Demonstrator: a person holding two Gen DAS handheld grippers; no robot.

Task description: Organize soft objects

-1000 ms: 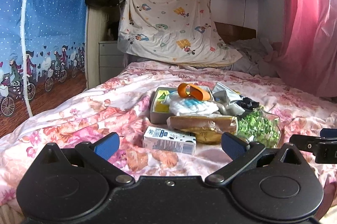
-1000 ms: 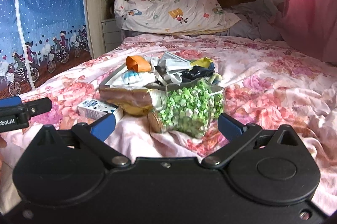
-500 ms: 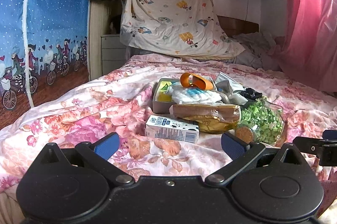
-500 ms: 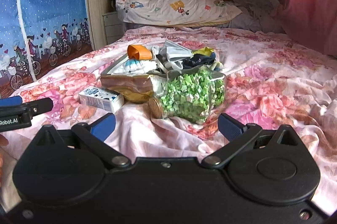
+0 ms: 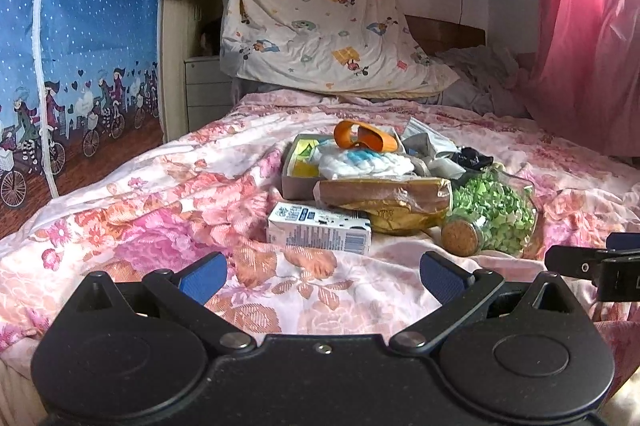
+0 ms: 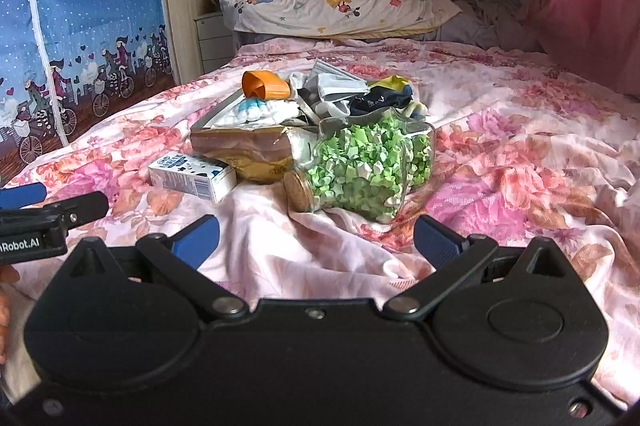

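Observation:
A pile sits mid-bed: a grey box [image 5: 294, 184] holding a white and blue cloth [image 5: 362, 162] and an orange band [image 5: 362, 140], a wrapped bread loaf [image 5: 384, 192], a milk carton [image 5: 318, 234], and a glass jar of green paper bits [image 5: 494, 212] lying on its side with its cork toward me. Crumpled grey and dark fabrics [image 6: 340, 94] lie behind the jar [image 6: 368, 166]. My left gripper [image 5: 322, 276] is open, short of the carton [image 6: 192, 176]. My right gripper [image 6: 316, 240] is open, just before the jar. Neither holds anything.
The floral bedspread [image 5: 160, 210] covers the whole bed. A cartoon-print sheet [image 5: 316, 6] hangs at the head, a pink curtain [image 5: 588, 26] at the right, a blue tent wall [image 5: 76, 26] on the left. Rumpled grey bedding [image 6: 488, 10] lies at the back right.
Both grippers have pulled back and risen slightly, so the pile looks a little farther and lower in both views. The jaws stay open. Nothing on the bed has moved.

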